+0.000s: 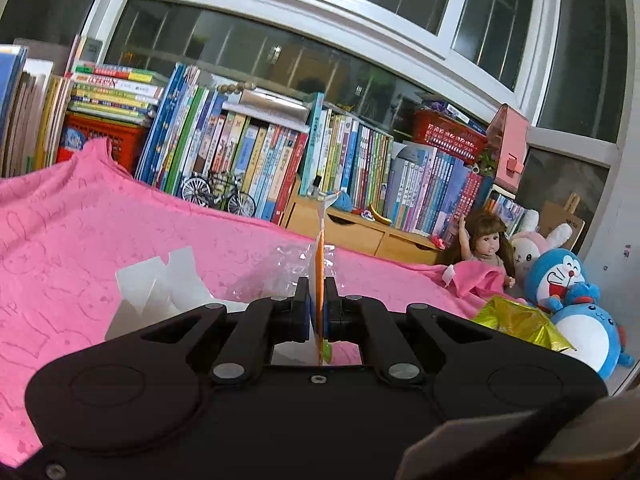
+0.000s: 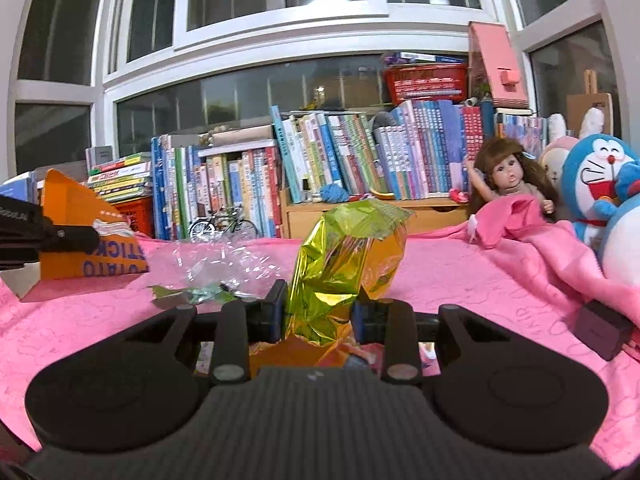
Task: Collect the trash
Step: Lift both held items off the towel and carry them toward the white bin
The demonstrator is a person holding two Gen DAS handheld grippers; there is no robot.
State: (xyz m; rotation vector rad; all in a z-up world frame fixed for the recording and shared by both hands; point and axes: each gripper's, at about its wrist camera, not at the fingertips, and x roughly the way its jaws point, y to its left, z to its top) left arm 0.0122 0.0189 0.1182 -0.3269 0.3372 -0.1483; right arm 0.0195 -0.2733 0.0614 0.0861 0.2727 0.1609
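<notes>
Nearest us, the left hand-held gripper [image 1: 319, 312] is clamped on an orange snack packet [image 1: 319, 264], seen edge-on, its lower end hidden. The right hand-held gripper [image 2: 319, 314] grips crumpled gold foil [image 2: 340, 264] at centre frame. Beyond lies clear plastic wrap [image 2: 216, 264], perhaps torn, on the pink blanket [image 2: 460, 272].

Pink cloth, orange packet, gold foil

The cloth [image 2: 460, 280] is bright pink with a faint tone-on-tone outline print. The flat snack packet [image 2: 76, 240] is orange with blue lettering and a white torn edge. The crumpled foil wrapper [image 2: 340, 264] is shiny yellow-gold with a green top. A clear plastic wrapper [image 2: 216, 260] lies colourless beside green scraps [image 2: 192, 294]. The Doraemon plush [image 2: 600, 176] is blue and white with a red mouth. Both grippers are black with blue pads [image 2: 276, 316].
</notes>
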